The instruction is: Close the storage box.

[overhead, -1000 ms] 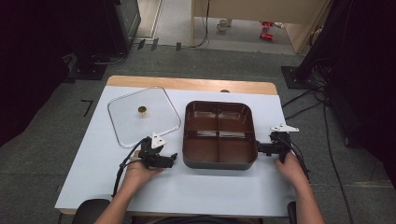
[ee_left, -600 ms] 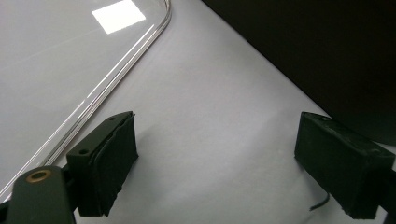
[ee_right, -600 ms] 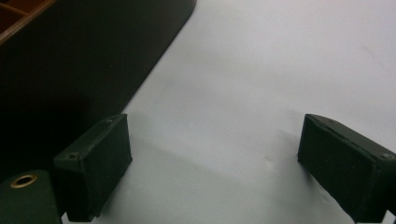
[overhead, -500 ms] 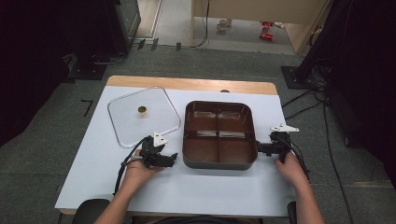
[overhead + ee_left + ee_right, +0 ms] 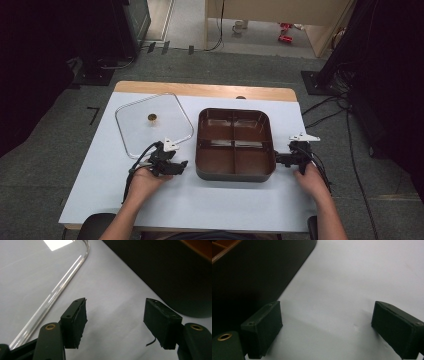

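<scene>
Left gripper (image 5: 184, 165): held low and level just left of the brown divided tray (image 5: 235, 145), jaws half-wide with nothing between them, having just been closing. Right gripper (image 5: 278, 159): level at the tray's right wall, jaws wide, nothing between. Tray sat mid-table (image 5: 100, 165) beside a clear lid (image 5: 150, 125).

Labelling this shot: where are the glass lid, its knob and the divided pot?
glass lid (image 5: 135, 131), high view, bare pane.
knob (image 5: 151, 118), high view, its top.
divided pot (image 5: 235, 176), high view, near wall.
</scene>
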The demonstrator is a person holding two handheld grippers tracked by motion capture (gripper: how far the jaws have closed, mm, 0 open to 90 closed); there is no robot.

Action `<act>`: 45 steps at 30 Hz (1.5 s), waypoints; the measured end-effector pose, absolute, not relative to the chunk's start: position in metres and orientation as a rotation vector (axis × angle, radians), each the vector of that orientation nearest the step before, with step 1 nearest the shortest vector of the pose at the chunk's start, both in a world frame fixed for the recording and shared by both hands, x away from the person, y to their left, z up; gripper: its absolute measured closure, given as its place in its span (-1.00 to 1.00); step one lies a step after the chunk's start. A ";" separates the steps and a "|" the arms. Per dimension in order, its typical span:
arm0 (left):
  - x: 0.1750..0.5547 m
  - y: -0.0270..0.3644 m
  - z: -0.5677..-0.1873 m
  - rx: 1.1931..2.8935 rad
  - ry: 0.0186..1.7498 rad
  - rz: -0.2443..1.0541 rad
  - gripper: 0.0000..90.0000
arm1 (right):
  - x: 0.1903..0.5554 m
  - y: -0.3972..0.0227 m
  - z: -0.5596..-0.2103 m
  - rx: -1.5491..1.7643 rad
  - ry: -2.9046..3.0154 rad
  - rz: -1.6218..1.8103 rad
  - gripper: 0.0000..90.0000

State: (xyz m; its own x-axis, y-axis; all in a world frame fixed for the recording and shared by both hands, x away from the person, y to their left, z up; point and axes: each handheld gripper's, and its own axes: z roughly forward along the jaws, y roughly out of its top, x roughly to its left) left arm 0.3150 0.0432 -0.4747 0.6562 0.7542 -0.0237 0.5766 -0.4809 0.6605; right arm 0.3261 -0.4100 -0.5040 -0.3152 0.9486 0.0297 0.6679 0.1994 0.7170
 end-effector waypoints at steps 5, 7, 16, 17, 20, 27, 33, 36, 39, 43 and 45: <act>0.319 0.048 -0.470 2.215 1.053 0.332 -0.20 | 0.326 -0.410 -0.504 1.506 2.059 0.897 -0.80; 0.320 0.050 -0.468 2.208 1.061 0.330 -0.20 | 0.326 -0.410 -0.504 1.506 2.060 0.897 -0.80; 0.324 0.056 -0.461 2.182 1.097 0.287 -0.20 | 0.326 -0.410 -0.504 1.506 2.060 0.897 -0.80; 0.324 0.057 -0.460 2.187 1.091 0.289 -0.21 | 0.326 -0.410 -0.504 1.506 2.060 0.897 -0.80; 0.325 0.058 -0.457 2.190 1.087 0.295 -0.21 | 0.326 -0.410 -0.504 1.506 2.060 0.897 -0.80; 0.335 0.062 -0.451 2.176 1.092 0.299 -0.21 | 0.326 -0.410 -0.504 1.505 2.061 0.897 -0.80; 0.343 0.065 -0.448 2.182 1.092 0.294 -0.22 | 0.326 -0.410 -0.504 1.506 2.059 0.898 -0.80; 0.350 0.068 -0.443 2.184 1.092 0.301 -0.22 | 0.326 -0.410 -0.504 1.505 2.059 0.898 -0.80; 0.354 0.069 -0.442 2.179 1.095 0.300 -0.22 | 0.326 -0.410 -0.504 1.506 2.059 0.898 -0.80; 0.360 0.073 -0.441 2.183 1.101 0.292 -0.22 | 0.326 -0.410 -0.504 1.505 2.059 0.898 -0.80; 0.363 0.074 -0.440 2.185 1.103 0.289 -0.22 | 0.326 -0.410 -0.504 1.505 2.059 0.898 -0.80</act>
State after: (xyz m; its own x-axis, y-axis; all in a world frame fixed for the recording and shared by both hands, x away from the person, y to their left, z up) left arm 0.3627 0.0742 -0.4402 0.6189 0.7796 -0.0955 0.6326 -0.4227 0.6489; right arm 0.3261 -0.4100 -0.5041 -0.3154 0.9485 0.0297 0.6671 0.1994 0.7178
